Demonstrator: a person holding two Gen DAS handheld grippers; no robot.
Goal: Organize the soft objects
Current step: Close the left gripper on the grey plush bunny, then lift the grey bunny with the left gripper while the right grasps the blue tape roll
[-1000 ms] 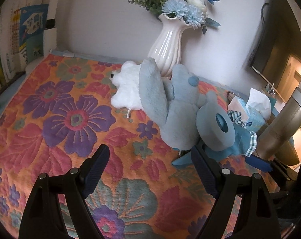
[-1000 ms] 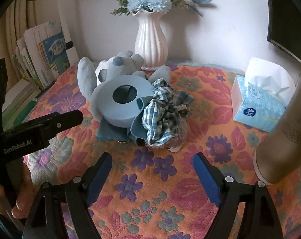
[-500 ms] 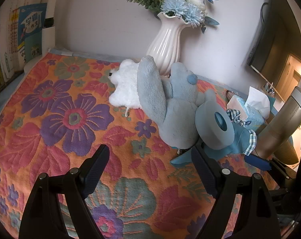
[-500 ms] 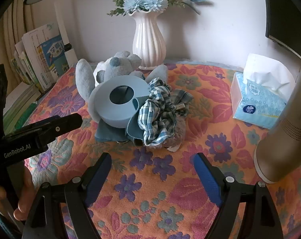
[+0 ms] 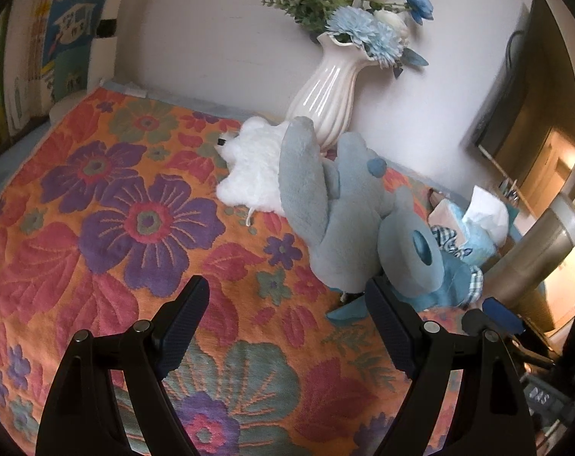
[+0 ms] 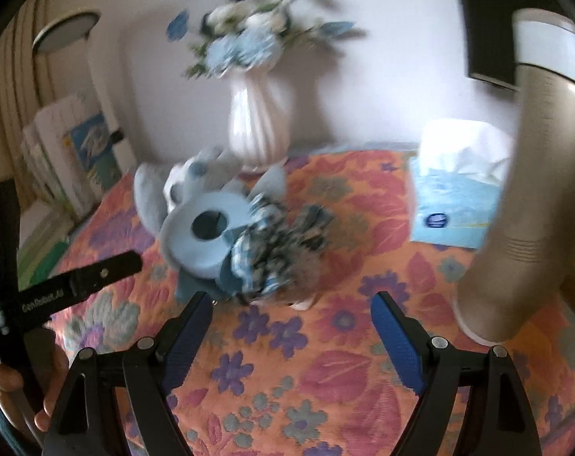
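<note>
Your left gripper [image 5: 285, 306] stands with its two black fingers spread wide and nothing between the pads – only the orange quilted cloth with purple and red flowers [image 5: 143, 228] lies under the gap. Your right gripper [image 6: 289, 321] is the same: blue-padded fingers apart, empty, with the flowered cloth showing between them.

The soft things sit in one heap near the back of the cloth. From your left view, the grey-blue plush toy with long ears [image 5: 340, 220] lies on its side, its ear laid over the fluffy white plush toy [image 5: 255, 169], which rests just in front of the white ribbed ceramic vase of blue and white flowers [image 5: 325, 102]. Leaning against the grey-blue toy on its right side is the pale blue ring-shaped piece with a dark hole [image 5: 413, 258]; it is just beyond your left gripper's right fingertip, and whether they touch cannot be told.

From your right view, blurred as it is, the ring-shaped piece sits at the front of the heap with the blue-and-white checked fabric bundle [image 6: 276, 254] pressed against its right side. The heap's near edge lies just beyond your right gripper's left fingertip. To the right, well apart from the heap, stands the light blue tissue box with a white tissue pulled up [image 6: 455, 190], and beside it the tall beige cylinder with a pale band at its top [image 6: 531, 197].

Your hand [image 6: 17, 391] on the left gripper's handle shows at the lower left edge of the right view.
</note>
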